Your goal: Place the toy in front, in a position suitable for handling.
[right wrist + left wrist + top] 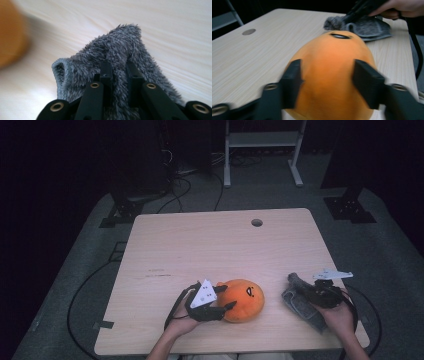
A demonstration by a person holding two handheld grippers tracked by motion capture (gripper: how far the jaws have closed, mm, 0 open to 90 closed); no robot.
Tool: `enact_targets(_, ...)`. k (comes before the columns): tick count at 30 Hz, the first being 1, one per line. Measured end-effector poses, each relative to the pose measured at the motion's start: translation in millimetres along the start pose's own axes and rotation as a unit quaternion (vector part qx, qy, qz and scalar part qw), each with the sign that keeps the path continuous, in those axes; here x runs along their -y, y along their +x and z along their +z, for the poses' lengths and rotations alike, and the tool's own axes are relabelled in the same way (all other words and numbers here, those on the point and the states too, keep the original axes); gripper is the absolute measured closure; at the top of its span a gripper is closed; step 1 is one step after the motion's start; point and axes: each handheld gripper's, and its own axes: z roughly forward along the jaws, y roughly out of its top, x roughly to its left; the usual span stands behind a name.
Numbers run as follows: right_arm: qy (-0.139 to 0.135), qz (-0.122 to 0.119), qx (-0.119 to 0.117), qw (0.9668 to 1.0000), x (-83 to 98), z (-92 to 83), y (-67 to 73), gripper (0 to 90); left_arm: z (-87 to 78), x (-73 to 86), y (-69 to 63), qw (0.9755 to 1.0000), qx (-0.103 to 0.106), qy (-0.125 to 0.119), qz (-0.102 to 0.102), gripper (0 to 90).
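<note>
Room: dark all round, with a grey floor, loose cables and a white frame stand [262,150] at the upper middle of the high view.
Table: pale wood table [200,250] fills the centre of the high view; a round cable hole [256,222] sits near its far edge, right of centre.
Left hand: left hand [182,322] comes in at the lower left of centre in the high view, carrying its tool.
Left gripper: left gripper [223,299] points toward the right of the frame, grasping the orange toy; in the left gripper view both black jaws press into the toy's sides.
Orange plush toy: orange plush toy [241,300] lies on the table at lower centre of the high view, its dark printed face turned to the upper right; it takes up the lower middle of the left gripper view [332,75].
Grey fuzzy cloth: grey fuzzy cloth [300,302] lies at the lower right of the high view, near the table's right edge, well apart from the toy; it appears at the upper right of the left gripper view [369,27].
Right gripper: right gripper [300,287] is clenched on the cloth; in the right gripper view [119,72] the jaws pinch a raised fold of the pile between them.
Right hand: right hand [340,315] enters at the lower right corner of the high view.
</note>
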Motion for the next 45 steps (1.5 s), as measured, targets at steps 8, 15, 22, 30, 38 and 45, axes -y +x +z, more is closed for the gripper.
enact_targets(8, -0.120, -0.104, -0.101, 0.9821, -21.2, -27.3, 73.8, 78.2, 17.2, 5.2, -4.9, 0.9999, -0.013, 0.004, -0.007, 45.1)
enact_targets(15, -0.092, -0.180, -0.106, 0.9736, -26.9, 7.5, 110.2, 78.1, 23.7, 6.9, -3.3, 0.9992, -0.035, 0.010, -0.014, 46.1)
enact_targets(22, -0.052, -0.143, -0.037, 0.9876, -13.5, 15.0, 71.4, 78.0, 21.9, 9.3, 1.5, 0.9991, -0.026, 0.012, -0.032, 43.3)
enact_targets(30, -0.116, -0.134, -0.137, 0.9747, -25.3, -7.4, 95.0, 77.3, 26.0, 9.3, -0.7, 0.9991, -0.025, 0.012, -0.034, 42.5)
enact_targets(38, -0.082, -0.139, -0.125, 0.9789, -20.3, 9.9, 93.4, 77.1, 24.3, 10.6, -0.5, 0.9993, -0.019, 0.012, -0.029, 42.6)
enact_targets(45, -0.074, -0.102, -0.103, 0.9866, -15.7, 6.2, 74.8, 77.4, 23.4, 10.9, -2.3, 0.9994, -0.019, 0.016, -0.022, 42.6)
